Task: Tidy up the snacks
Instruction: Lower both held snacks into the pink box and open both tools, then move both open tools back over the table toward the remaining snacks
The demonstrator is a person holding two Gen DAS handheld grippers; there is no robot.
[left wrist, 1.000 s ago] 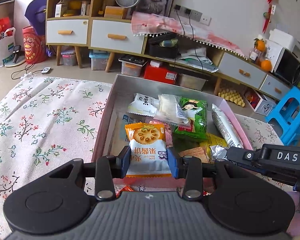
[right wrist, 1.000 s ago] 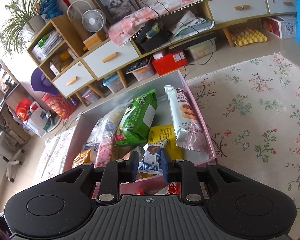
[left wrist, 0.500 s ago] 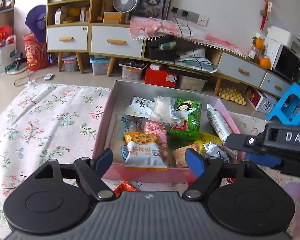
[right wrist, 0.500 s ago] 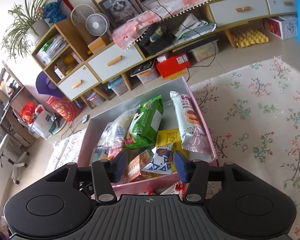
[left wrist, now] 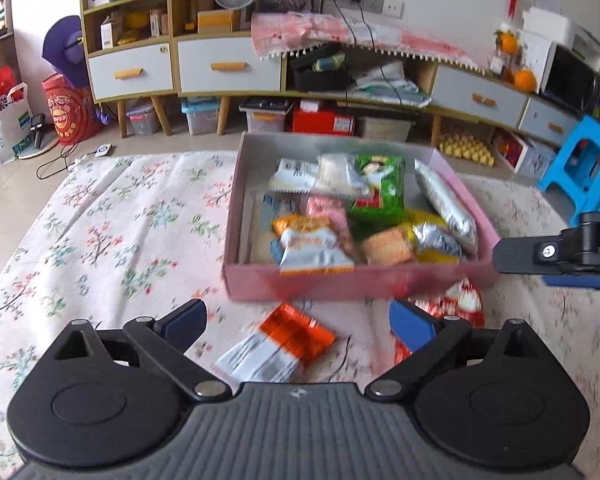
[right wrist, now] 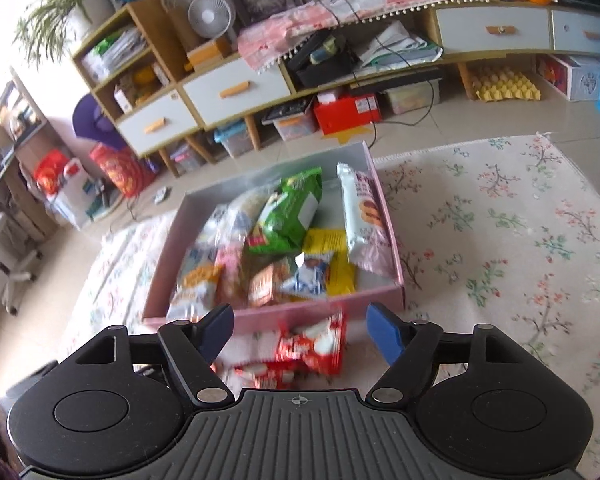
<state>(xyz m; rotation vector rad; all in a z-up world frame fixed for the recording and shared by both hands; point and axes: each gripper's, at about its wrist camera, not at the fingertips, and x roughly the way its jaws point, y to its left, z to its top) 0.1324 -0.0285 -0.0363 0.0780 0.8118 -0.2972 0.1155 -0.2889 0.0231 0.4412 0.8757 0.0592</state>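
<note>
A pink box [left wrist: 340,282] holds several snack packets on the floral cloth; it also shows in the right wrist view [right wrist: 284,314]. The orange-and-white biscuit packet [left wrist: 314,250] lies at its near left, the blue-and-white packet [right wrist: 308,274] near its front. My left gripper [left wrist: 298,324] is open and empty above an orange-and-white packet [left wrist: 278,346] on the cloth before the box. My right gripper [right wrist: 300,334] is open and empty above red-and-white packets [right wrist: 314,346] before the box; these show in the left wrist view [left wrist: 458,300] too.
The floral cloth [left wrist: 112,240] spreads left of the box and to its right [right wrist: 500,240]. Low cabinets [left wrist: 228,64] with storage bins stand behind. A blue stool [left wrist: 580,168] is at the far right.
Both grippers opened and let their packets drop into the box, then drew back toward me. Loose packets on the cloth before the box have come into view.
</note>
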